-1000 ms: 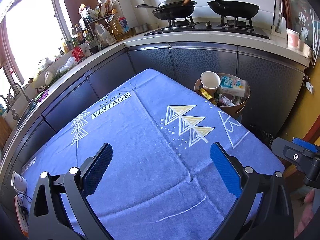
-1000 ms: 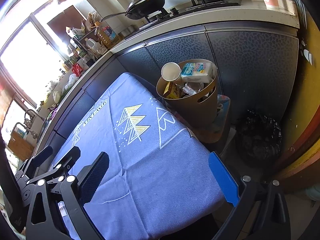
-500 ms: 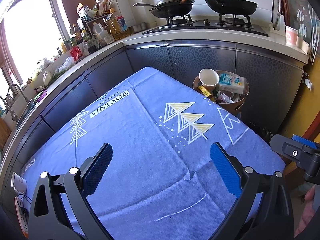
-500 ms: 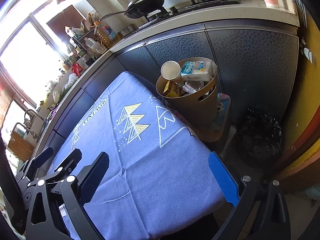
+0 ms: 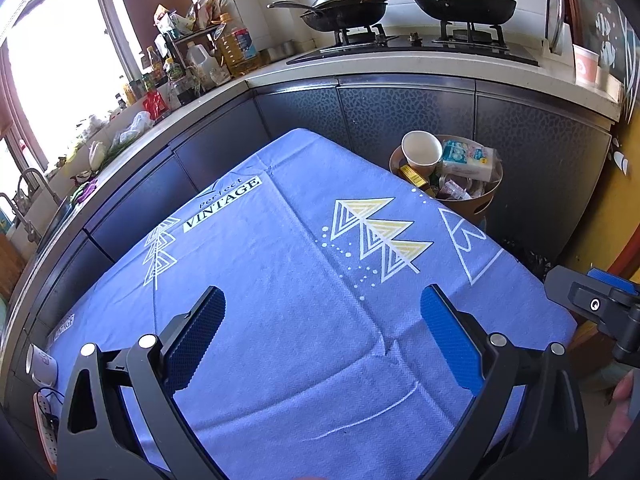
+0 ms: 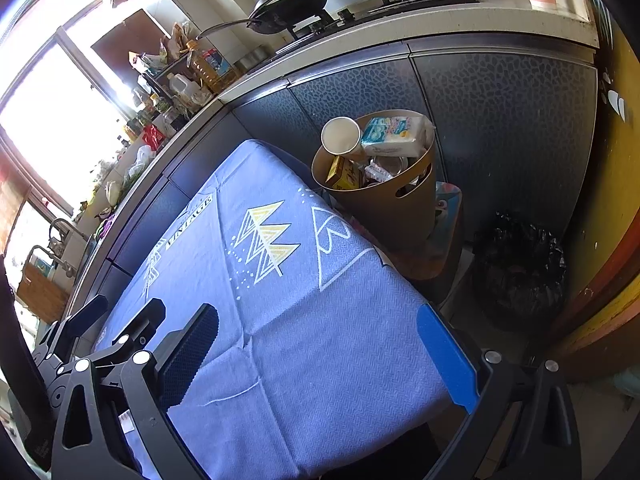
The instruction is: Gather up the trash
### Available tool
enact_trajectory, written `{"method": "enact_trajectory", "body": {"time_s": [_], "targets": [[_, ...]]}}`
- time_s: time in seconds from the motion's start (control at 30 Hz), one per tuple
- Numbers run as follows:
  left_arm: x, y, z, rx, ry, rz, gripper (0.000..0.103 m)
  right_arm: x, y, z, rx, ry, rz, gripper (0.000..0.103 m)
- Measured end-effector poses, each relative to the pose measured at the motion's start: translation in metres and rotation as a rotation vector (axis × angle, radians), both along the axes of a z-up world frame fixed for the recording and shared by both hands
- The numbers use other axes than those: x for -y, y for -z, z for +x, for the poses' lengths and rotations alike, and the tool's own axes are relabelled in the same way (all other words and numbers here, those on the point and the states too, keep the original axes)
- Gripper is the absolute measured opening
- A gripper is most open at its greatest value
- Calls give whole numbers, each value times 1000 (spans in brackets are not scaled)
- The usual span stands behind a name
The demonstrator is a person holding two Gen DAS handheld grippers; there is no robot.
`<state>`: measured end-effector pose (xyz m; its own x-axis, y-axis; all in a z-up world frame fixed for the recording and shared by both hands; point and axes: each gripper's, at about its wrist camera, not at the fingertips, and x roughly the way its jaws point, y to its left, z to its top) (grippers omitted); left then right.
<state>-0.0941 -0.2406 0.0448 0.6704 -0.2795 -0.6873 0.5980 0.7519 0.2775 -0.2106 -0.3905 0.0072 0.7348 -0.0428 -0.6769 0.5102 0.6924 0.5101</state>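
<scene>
Brown, round and open-topped, the trash bin (image 6: 404, 208) stands on a low stool (image 6: 448, 220) just past the far right corner of the table, against the dark cabinet fronts (image 5: 400, 112). It is filled to the rim: a white paper cup (image 6: 341, 136) lies tilted at the left edge with its mouth facing the camera, a white-and-blue tissue pack (image 6: 396, 132) lies beside it at the top, and a yellow box (image 6: 340, 172) sits lower among clear wrappers.

Table surface: a blue tablecloth (image 5: 280, 280) with yellow and white triangle prints and the word VINTAGE.

Left gripper (image 5: 320, 336): jaws spread wide, nothing between the blue pads, positioned above the near part of the cloth.

Right gripper (image 6: 316, 360): jaws likewise spread wide and empty, positioned over the near right corner of the table; its body appears at the right edge of the left wrist view.

Surroundings: a black plastic bag (image 6: 520, 264) lies on the floor to the right of the stool. Two dark pans (image 5: 460, 4) rest on the gas hob on the counter behind.
</scene>
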Motion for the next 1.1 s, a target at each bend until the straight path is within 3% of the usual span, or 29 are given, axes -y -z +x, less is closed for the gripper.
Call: {"method": "enact_trajectory", "body": {"time_s": [1.1], "targets": [[1,8,-2,-20,9,30,97,0,2,0,-3,0,10,99]]}}
